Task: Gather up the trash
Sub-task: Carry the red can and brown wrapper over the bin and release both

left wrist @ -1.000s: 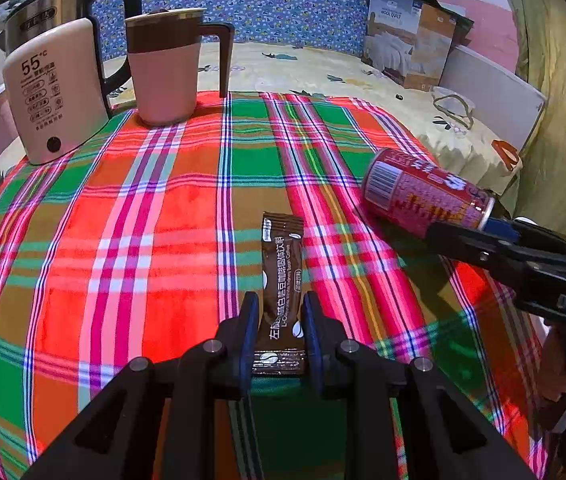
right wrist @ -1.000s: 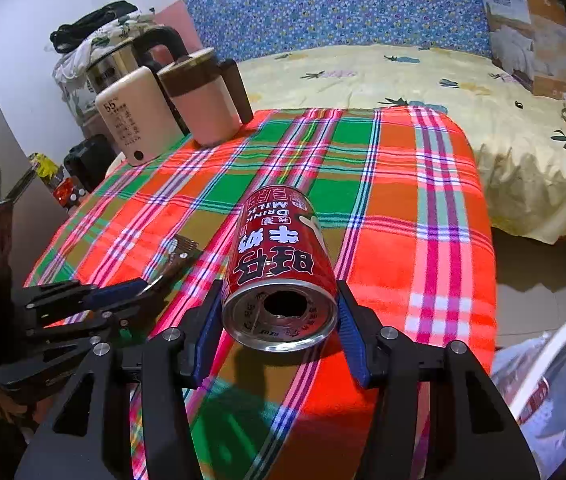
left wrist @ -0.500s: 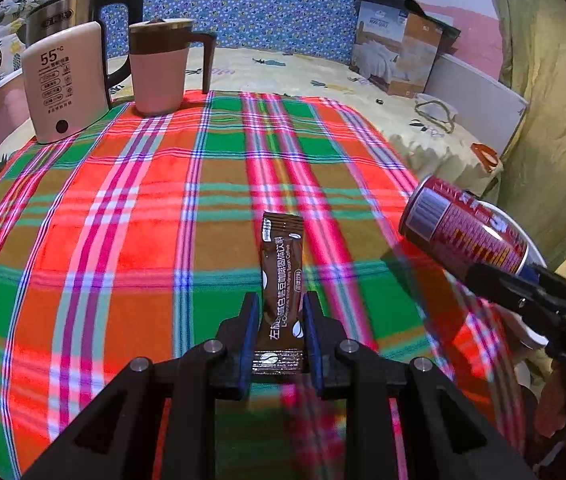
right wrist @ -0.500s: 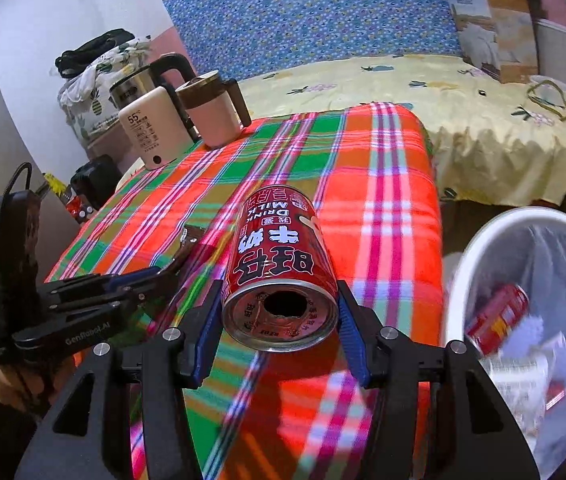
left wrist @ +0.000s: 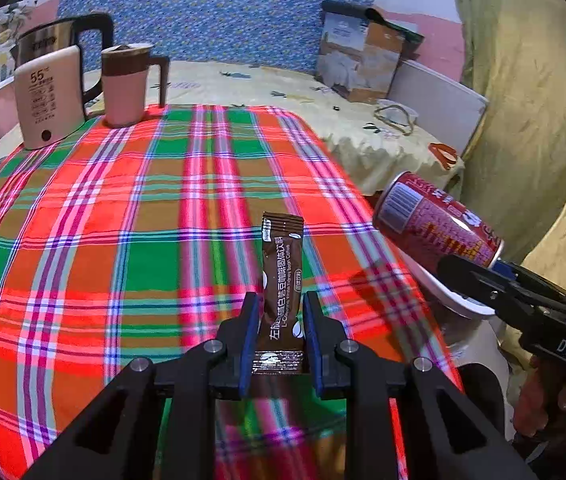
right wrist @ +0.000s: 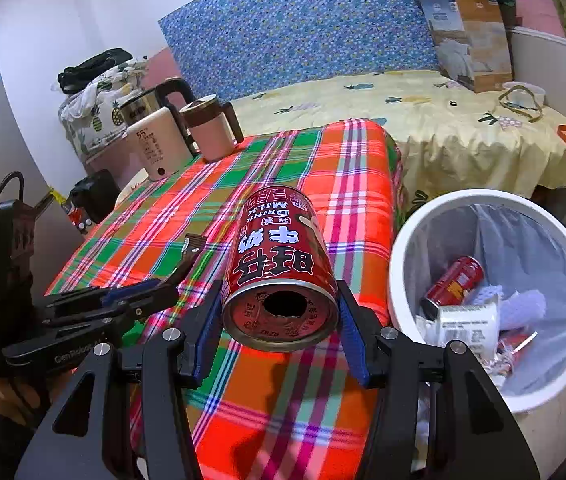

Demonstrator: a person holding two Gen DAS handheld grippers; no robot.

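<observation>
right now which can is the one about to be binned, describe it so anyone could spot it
Start at the plaid tablecloth; the white trash bin stands by its edge. The red milk can hangs above that edge, clamped sideways in the right tool. Unlike the red can already in the bin, it shows its punched-open top.

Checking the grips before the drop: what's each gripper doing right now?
Left gripper: shut on the brown sachet.
Right gripper: shut on the red can.
</observation>
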